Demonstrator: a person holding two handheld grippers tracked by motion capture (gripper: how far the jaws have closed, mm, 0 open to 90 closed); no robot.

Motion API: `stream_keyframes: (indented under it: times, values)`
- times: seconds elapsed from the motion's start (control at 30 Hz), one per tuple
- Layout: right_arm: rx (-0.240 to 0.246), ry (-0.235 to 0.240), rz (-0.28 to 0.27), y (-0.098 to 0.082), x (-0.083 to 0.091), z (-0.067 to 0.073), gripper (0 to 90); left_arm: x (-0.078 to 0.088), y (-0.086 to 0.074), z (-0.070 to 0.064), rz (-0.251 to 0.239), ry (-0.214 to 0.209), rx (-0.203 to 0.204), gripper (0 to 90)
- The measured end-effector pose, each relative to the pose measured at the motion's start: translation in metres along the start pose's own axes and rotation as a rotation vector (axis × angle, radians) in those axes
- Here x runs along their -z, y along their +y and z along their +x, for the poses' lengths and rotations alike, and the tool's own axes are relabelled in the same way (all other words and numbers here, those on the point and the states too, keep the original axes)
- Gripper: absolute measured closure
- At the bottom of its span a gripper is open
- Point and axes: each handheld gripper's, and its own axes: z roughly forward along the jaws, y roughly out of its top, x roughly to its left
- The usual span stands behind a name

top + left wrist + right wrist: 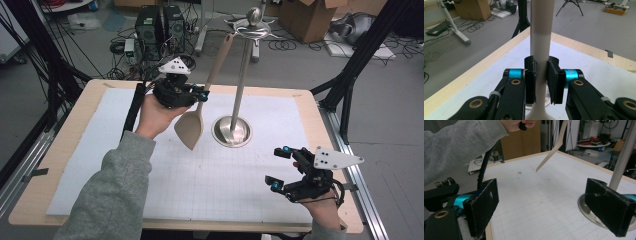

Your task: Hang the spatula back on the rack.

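The left gripper (202, 94) is clamped on the handle of a beige spatula (192, 127), holding it in the air above the white mat (210, 175) on the tabletop (75, 115), blade end down and the handle slanting up toward the top of a metal stand (232, 131). That stand is upright on its round base just to the right of the blade. The right gripper (278, 169) hovers near the front right corner of the mat with its jaws wide apart, holding nothing.
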Motion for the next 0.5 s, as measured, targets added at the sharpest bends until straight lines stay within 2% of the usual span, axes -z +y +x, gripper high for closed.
stream_keyframes:
  times: [0.2, 0.5]
  values:
    - [0.007, -0.005, -0.016, 0.002, 0.006, 0.002, 11.5, -0.004, 0.001, 0.003, -0.001, -0.007, 0.001, 77.9]
    - [0.000, -0.021, -0.034, 0.002, 0.014, 0.002, 11.5, -0.011, 0.003, -0.001, 0.006, 0.004, -0.009, 77.9]
